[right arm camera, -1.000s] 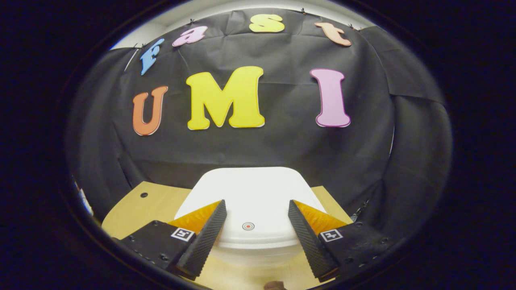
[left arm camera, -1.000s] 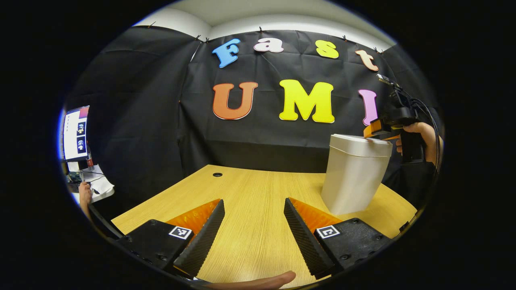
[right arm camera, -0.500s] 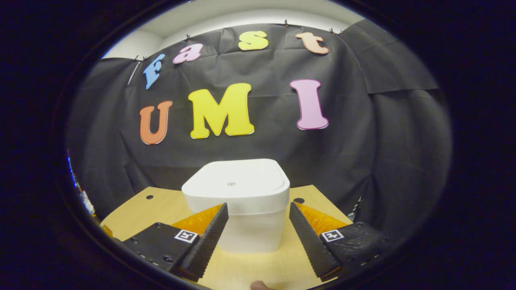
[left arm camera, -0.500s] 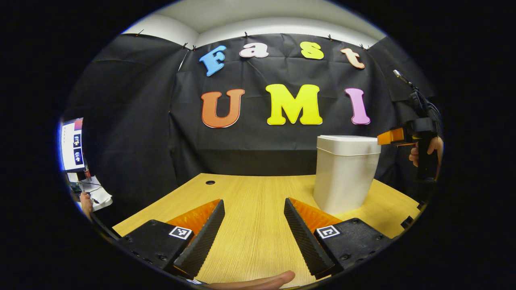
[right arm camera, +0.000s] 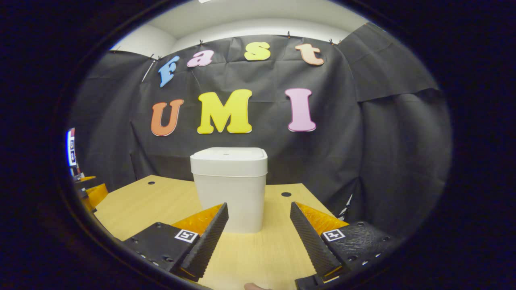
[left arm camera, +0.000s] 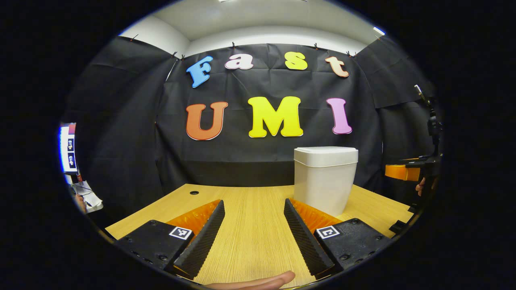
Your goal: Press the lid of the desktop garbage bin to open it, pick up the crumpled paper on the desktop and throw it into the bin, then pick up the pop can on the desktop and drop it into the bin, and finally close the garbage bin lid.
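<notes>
I'm looking out over the pale wood-grain desktop [right arm camera: 137, 209], flat and smooth with small round cable holes, and everything I'm calling is placed off the bin. The white, square-shouldered plastic garbage bin [right arm camera: 229, 187] is standing upright on the wood, its flat lid [right arm camera: 228, 155] sitting down flush, so I'm judging it closed. It's looking light and hollow with slick, hard walls, so I'm reckoning a sideways shove would skate it; a press straight down on the lid's middle seems the safe way to work it, not a pinch on the body. My right gripper [right arm camera: 259, 233] is hovering in front of the bin, jaws spread wide with nothing between them, ridged pads facing each other. My left gripper [left arm camera: 254, 231] is hanging to the bin's left, just as wide apart and just as empty. From the left gripper view the bin [left arm camera: 325, 179] is sitting ahead and to the right, well clear of the fingers.
</notes>
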### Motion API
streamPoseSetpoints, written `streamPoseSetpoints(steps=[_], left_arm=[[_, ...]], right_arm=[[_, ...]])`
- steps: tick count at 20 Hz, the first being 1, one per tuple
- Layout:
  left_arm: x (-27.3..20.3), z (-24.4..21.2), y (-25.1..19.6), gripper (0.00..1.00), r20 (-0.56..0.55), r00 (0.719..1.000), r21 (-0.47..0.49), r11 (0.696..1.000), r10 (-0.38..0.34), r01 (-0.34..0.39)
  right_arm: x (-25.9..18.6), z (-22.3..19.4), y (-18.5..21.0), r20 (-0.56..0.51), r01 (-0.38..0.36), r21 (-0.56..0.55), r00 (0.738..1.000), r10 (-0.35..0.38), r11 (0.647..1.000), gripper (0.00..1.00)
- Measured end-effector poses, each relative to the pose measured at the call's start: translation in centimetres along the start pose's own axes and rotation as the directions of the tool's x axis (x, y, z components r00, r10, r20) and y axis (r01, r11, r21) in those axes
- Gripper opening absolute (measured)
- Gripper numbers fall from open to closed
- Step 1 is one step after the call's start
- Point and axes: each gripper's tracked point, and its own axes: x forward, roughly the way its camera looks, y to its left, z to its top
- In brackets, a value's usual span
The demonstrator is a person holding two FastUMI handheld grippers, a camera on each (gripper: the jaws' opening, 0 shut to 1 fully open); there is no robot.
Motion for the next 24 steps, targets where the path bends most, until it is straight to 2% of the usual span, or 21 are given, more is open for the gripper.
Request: streamPoseSetpoints(steps=[2,3,9,16,24], left_arm=[[-0.6,0.4,-0.5,0.96,0.014,1.0,0.021,1.0,0.004,-0.004],[-0.9,0.6,-0.9,0.96,0.024,1.0,0.021,1.0,-0.002,0.002],[-1.6,1.0,-3.6,0.95,0.035,0.998,0.02,0.998,-0.053,0.052],[-1.5,1.0,-4.4,0.95,0.04,0.997,0.015,0.998,-0.066,0.066],[-1.0,0.6,-3.6,0.96,0.017,0.999,0.014,0.999,-0.039,0.038]], right_arm=[[-2.3,-0.1,-0.4,0.024,-0.004,0.001,1.0,0.004,1.0,0.92],[-3.2,-0.3,-0.7,0.027,-0.003,-0.007,1.0,0.003,1.0,0.96],[-6.3,0.5,-3.8,0.081,0.064,-0.024,0.995,-0.062,0.998,0.95],[-6.2,0.7,-3.5,0.092,0.047,0.024,0.995,-0.049,0.999,0.94],[-5.7,0.6,-3.0,0.111,0.048,0.026,0.993,-0.051,0.999,0.94]])
